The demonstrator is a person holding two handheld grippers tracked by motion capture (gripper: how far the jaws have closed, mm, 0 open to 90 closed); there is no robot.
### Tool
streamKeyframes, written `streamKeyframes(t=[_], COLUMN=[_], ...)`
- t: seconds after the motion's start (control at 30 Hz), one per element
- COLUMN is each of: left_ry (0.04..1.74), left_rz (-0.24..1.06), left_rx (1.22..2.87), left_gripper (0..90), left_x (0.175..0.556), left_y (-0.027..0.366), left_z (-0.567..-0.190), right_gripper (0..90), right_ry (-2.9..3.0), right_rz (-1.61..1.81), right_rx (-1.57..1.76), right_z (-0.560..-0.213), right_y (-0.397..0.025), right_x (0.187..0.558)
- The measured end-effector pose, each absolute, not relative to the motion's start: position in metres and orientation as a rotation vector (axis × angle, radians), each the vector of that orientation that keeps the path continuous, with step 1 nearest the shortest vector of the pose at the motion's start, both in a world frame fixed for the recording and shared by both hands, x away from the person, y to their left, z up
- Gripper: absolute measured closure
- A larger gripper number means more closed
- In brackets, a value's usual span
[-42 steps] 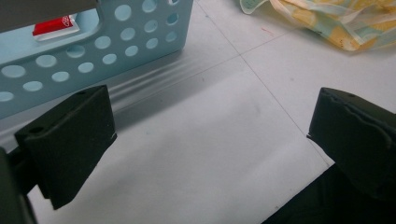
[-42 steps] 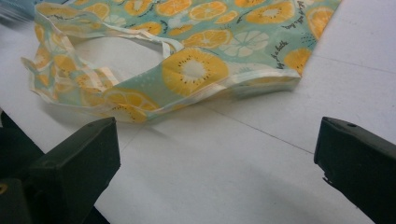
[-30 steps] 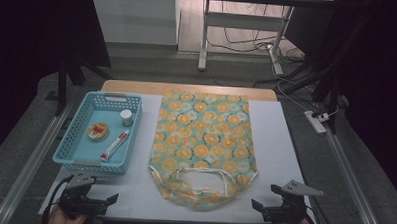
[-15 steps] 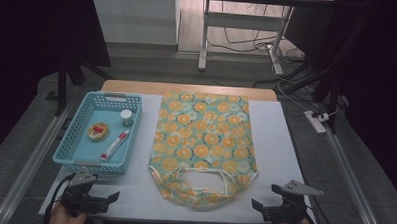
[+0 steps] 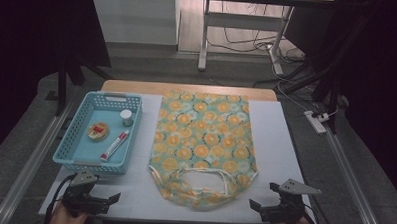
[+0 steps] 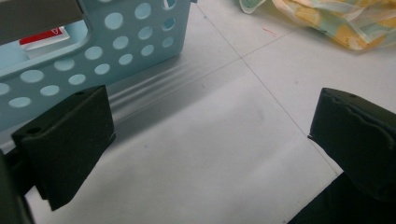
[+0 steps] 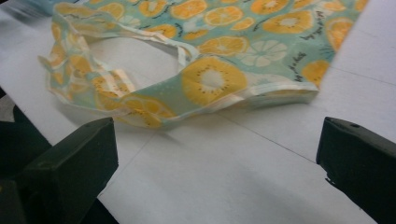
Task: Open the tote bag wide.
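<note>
A teal cloth bag with orange-slice print (image 5: pixel 203 139) lies flat in the middle of the white table, its handles toward me (image 7: pixel 140 88). Left of it stands a light blue perforated basket (image 5: pixel 68 137) holding a small white jar (image 5: pixel 127 117), a round orange item (image 5: pixel 98 131) and a red-and-white tube (image 5: pixel 115 145). My left gripper (image 5: pixel 114 198) rests open near the front edge, just below the basket (image 6: pixel 107 51), jaws wide apart over bare table. My right gripper (image 5: pixel 254 205) is open at the front right, close to the bag's handle end, holding nothing.
The white table top (image 5: pixel 280 145) ends in a wooden strip (image 5: pixel 187 89) at the far side. Metal rails (image 5: pixel 351 182) run along both sides. A power strip (image 5: pixel 316 121) and cables lie on the floor to the right.
The left gripper has shifted slightly forward and to the right near the front edge. The right gripper and the bag stay where they were.
</note>
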State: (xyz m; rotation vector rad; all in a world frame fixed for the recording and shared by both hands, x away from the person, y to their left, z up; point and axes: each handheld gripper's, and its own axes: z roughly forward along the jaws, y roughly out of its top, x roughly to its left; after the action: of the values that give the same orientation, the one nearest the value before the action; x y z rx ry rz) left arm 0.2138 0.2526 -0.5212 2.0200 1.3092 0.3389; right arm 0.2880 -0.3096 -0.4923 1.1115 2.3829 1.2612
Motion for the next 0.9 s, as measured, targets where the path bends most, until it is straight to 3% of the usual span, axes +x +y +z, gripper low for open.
streamKeyframes(t=[0.9], left_ry=[1.297], left_rz=[0.346], left_rx=[2.035], left_gripper=[0.0], left_x=[0.213], left_y=[0.251], left_z=[-0.521], right_gripper=[0.0], right_ry=[2.574], right_rz=[1.239], right_rx=[0.884], right_z=[-0.479], right_y=[-0.255], right_x=[0.293])
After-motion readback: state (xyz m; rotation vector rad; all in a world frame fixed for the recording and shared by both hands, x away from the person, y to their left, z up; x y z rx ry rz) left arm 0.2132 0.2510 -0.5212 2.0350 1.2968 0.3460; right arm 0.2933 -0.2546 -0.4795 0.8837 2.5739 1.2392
